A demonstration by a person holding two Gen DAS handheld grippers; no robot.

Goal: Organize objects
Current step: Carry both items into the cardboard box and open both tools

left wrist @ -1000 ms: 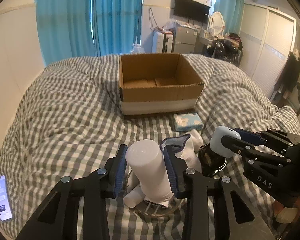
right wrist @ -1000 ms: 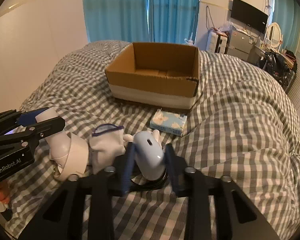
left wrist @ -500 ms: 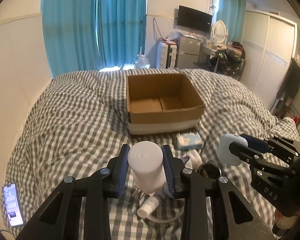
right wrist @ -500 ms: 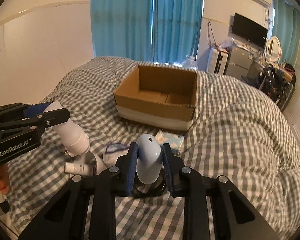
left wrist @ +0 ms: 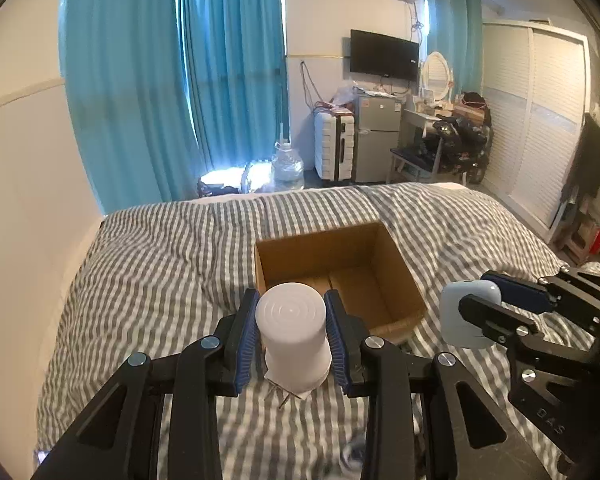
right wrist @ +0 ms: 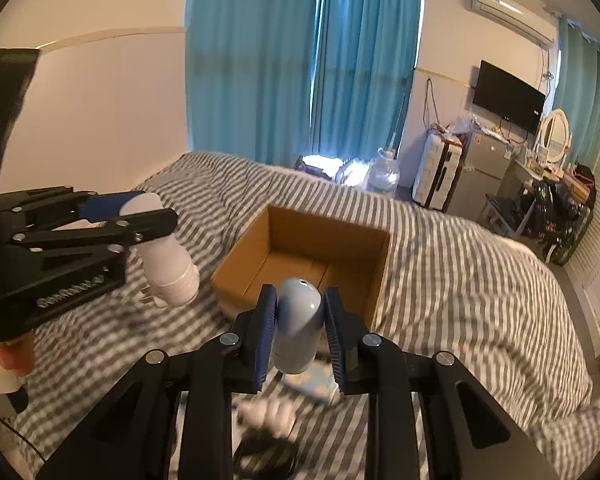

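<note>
My left gripper is shut on a white cylindrical bottle, held in the air above the checked bed, bottom end toward the camera. My right gripper is shut on a pale blue rounded device, also lifted. An open, empty cardboard box sits on the bed just beyond both grippers. In the right wrist view the left gripper with its white bottle hangs to the left of the box. In the left wrist view the right gripper with the blue device is at the right.
A tissue pack, a white sock and a dark round item lie on the checked duvet below the right gripper. Beyond the bed stand a suitcase, a small fridge, a water jug and blue curtains.
Both grippers have risen off the bed with their objects and moved toward the box. The box now lies lower in both views and the leftover items have slipped toward the bottom edge.
</note>
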